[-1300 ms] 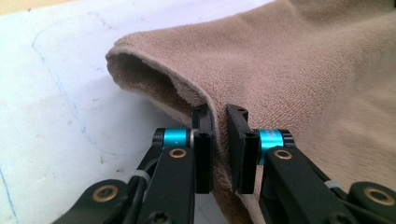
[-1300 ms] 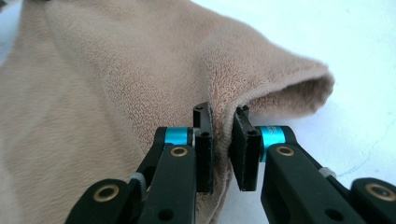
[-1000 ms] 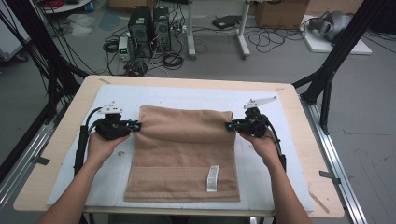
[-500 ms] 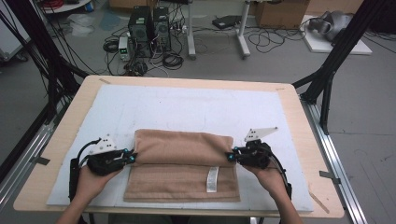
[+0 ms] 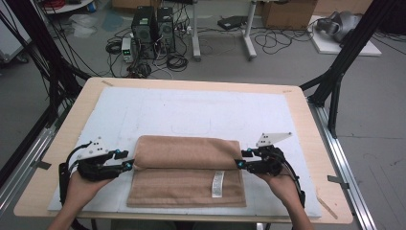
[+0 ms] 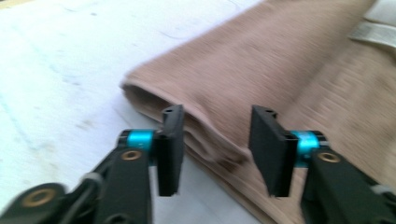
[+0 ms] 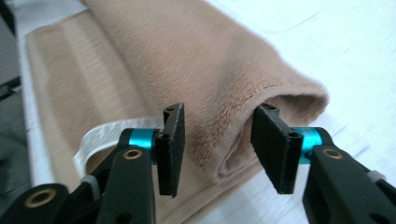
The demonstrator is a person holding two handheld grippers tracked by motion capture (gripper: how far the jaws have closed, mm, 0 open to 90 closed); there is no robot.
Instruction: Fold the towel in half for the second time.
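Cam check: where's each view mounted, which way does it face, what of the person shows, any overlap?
High view: above the near edge, looking forward and down at the table; forearms, left gripper, right gripper.
Left gripper view: on that gripper, facing the towel's folded end between open jaws.
Right gripper view: same, other end.
Shared: towel, white label.

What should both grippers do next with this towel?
Probably back both grippers straight off sideways. The left gripper and right gripper have open fingers beside the towel, whose folded flap lies short of the near edge; then regrasp if the fold should reach it.
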